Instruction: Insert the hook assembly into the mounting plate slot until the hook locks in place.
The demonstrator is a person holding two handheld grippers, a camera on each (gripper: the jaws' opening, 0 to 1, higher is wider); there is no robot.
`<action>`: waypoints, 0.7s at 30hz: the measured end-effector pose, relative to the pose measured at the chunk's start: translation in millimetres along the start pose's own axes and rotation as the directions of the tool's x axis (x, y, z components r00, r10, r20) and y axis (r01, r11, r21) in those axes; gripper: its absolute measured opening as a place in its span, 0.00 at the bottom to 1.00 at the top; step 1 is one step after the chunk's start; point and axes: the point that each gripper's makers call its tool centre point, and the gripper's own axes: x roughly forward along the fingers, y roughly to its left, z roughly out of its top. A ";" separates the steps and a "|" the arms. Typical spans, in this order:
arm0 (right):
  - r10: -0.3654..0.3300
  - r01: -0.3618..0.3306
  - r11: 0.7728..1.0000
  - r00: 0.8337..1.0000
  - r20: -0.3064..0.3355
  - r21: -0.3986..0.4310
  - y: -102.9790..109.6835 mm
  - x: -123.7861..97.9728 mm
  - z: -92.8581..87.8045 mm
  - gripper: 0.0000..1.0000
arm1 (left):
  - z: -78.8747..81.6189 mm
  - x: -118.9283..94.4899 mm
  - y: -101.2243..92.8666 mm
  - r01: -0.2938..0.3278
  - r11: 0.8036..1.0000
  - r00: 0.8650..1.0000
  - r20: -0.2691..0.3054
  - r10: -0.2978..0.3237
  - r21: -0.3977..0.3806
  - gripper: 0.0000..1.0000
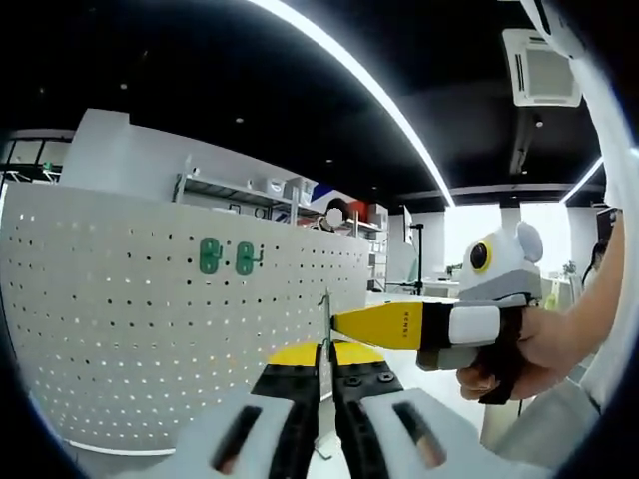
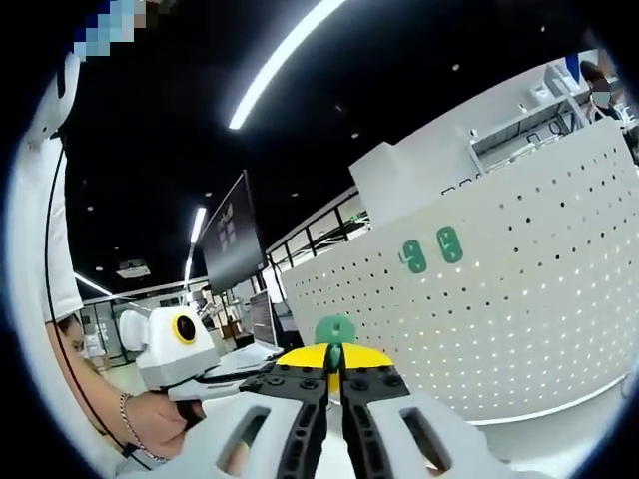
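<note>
A: Green plate (image 2: 334, 329) clamped in my right tongs (image 2: 333, 371); wire hook (image 1: 324, 324) pinched in left tongs (image 1: 326, 371). Both held mid-air beside the pegboard (image 1: 150, 319).

B: Risk?

A: Thin hook could twist or slip, missing the slot.

White dotted pegboard (image 1: 150, 319), green plates (image 1: 226, 256), yellow-tipped black claw (image 1: 323, 351).

White pegboard panel (image 1: 150, 329), upright, two green mounting plates (image 1: 227, 256) side by side on it, possibly hooked.
</note>
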 end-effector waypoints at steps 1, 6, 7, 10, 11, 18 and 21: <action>0.002 -0.002 1.000 1.000 -0.001 0.000 0.0 0.1 -0.4 0.00 | -0.4 0.0 -0.1 0.001 1.000 1.000 -0.003 -0.001 0.001 0.03; 0.005 -0.005 1.000 1.000 -0.005 0.006 -0.5 0.2 -0.7 0.00 | -1.1 0.6 -0.2 0.013 1.000 1.000 -0.011 -0.013 -0.015 0.04; 0.006 -0.006 1.000 1.000 -0.006 0.005 -0.4 0.3 -0.8 0.00 | -1.8 0.6 0.3 0.015 1.000 1.000 -0.013 -0.015 -0.019 0.04; 0.005 -0.005 1.000 1.000 -0.013 -0.003 -0.7 0.3 -2.9 0.00 | -5.5 1.4 -2.0 0.036 0.999 0.999 -0.039 -0.035 0.025 0.07; 0.005 -0.005 1.000 1.000 -0.014 -0.003 -0.7 0.4 -3.2 0.00 | -6.5 2.0 -3.4 0.043 0.999 0.998 -0.045 -0.042 0.026 0.10; 0.001 -0.001 1.000 1.000 -0.018 -0.010 -3.6 -0.3 -2.7 0.00 | -11.5 4.0 -4.5 0.051 0.999 0.996 -0.073 -0.050 0.013 0.34; -0.001 0.001 1.000 1.000 -0.016 -0.005 -5.0 -1.6 -1.5 0.00 | -18.4 6.1 -5.0 0.060 0.998 0.993 -0.099 -0.059 0.007 0.50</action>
